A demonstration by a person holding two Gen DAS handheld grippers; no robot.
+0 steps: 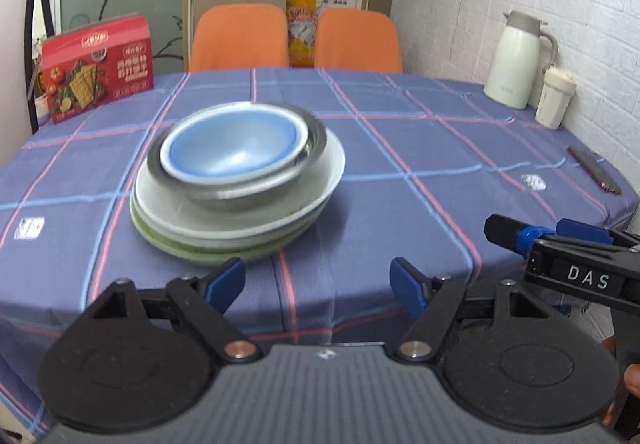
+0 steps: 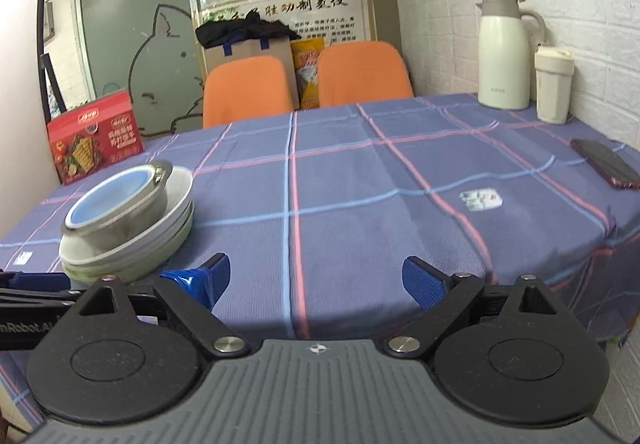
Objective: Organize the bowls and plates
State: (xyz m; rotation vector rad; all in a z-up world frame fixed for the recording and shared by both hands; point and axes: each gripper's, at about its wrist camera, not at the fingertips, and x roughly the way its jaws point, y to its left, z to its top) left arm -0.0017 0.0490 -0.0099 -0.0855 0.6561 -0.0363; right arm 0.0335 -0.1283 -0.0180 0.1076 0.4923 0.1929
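Note:
One stack stands on the table's left half. A blue bowl (image 1: 236,148) (image 2: 114,198) nests in a steel bowl (image 1: 248,190) (image 2: 132,222), which rests on a white plate (image 1: 320,180) (image 2: 178,190) above a green plate (image 1: 208,254) (image 2: 182,234) at the bottom. My left gripper (image 1: 318,284) is open and holds nothing, just in front of the stack at the table's near edge. My right gripper (image 2: 316,280) is open too, off to the stack's right above the cloth. Its body also shows in the left wrist view at the right edge (image 1: 568,256).
The blue checked tablecloth (image 2: 360,180) covers a round table. A red cracker box (image 1: 98,68) stands at the back left, a cream thermos (image 2: 505,54) and a cup (image 2: 554,86) at the back right. A dark phone (image 2: 606,162) lies at the right edge. Two orange chairs (image 1: 240,38) stand behind.

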